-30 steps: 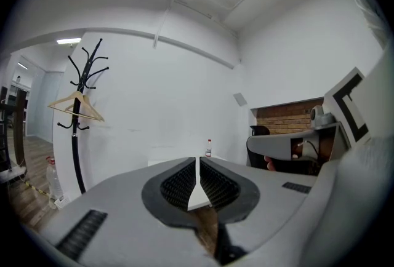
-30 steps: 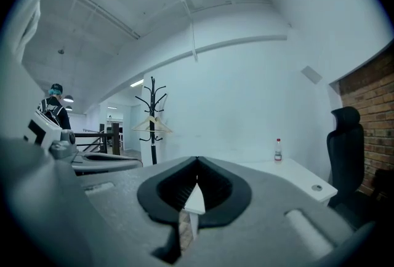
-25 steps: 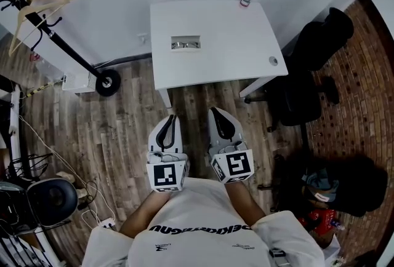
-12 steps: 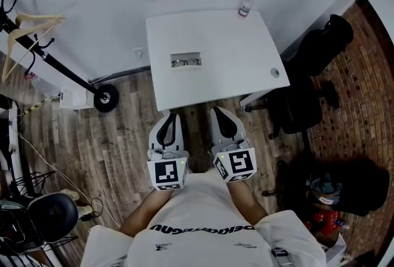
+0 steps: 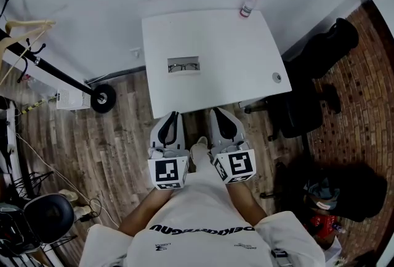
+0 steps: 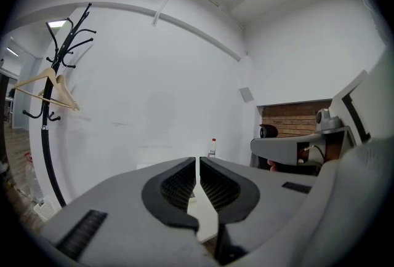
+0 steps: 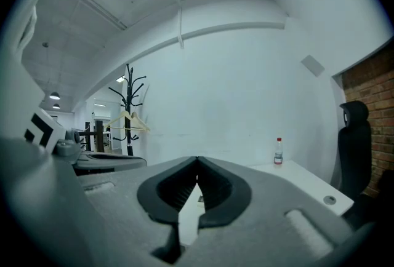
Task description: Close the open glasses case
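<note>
The open glasses case lies on the white table, left of the middle, with dark-framed glasses inside it. Both grippers hang low in front of the table's near edge, well short of the case. My left gripper is shut, with only a thin slit between its jaws and nothing in them. My right gripper is shut too, its tips touching and nothing held. Both point toward the table.
A small red-capped bottle stands at the table's far right corner, and a round grommet sits near the right edge. A coat rack with a hanger stands left, a black office chair right. The floor is wood.
The table has drawn a little nearer to the grippers as the person stepped forward. A shoe now shows between the grippers. Both grippers stay shut.
</note>
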`<state>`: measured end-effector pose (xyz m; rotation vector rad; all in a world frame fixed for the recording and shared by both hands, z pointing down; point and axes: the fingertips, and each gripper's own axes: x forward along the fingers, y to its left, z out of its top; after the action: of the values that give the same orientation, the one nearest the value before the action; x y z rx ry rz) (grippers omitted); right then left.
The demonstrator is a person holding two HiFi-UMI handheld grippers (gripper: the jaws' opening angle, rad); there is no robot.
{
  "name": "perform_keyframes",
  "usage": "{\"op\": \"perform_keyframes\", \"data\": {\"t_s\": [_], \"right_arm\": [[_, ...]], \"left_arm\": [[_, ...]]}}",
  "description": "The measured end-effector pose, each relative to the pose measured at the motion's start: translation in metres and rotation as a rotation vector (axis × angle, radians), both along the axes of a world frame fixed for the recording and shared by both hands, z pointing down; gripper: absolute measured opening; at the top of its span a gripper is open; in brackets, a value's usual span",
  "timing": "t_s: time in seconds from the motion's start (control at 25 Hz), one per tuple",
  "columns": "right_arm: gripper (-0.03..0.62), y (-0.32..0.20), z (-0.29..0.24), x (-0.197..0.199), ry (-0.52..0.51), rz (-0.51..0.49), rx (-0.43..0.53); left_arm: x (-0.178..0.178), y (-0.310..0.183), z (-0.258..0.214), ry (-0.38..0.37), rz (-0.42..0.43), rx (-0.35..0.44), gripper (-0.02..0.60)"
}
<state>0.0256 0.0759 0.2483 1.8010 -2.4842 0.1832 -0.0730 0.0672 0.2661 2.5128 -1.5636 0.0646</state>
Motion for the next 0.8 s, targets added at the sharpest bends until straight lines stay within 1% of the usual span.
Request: {"op": "perform_keyframes", "data": {"t_s": [0.12, 0.36, 0.56, 0.68, 0.8], "right_arm": [[-0.002, -0.023, 0.008, 0.013, -0.003, -0.025, -0.015], [-0.002, -0.081, 0.017, 0.044, -0.037, -0.063, -0.041], [-0.002, -0.128, 0.037, 0.062, -0.061, -0.086, -0.093], [-0.002, -0.144, 0.047, 0.070, -0.063, -0.105, -0.121], [-0.002, -0.159, 0.058, 0.076, -0.063, -0.121, -0.141]], "left_arm": [[0.012, -0.021, 0.007, -0.027, -0.022, -0.003, 0.017], [0.035, -0.072, 0.015, -0.058, -0.072, -0.023, 0.017], [0.054, -0.114, 0.032, -0.065, -0.092, -0.077, 0.017], [0.063, -0.128, 0.044, -0.068, -0.109, -0.115, 0.017], [0.072, -0.144, 0.051, -0.073, -0.113, -0.103, 0.017]]}}
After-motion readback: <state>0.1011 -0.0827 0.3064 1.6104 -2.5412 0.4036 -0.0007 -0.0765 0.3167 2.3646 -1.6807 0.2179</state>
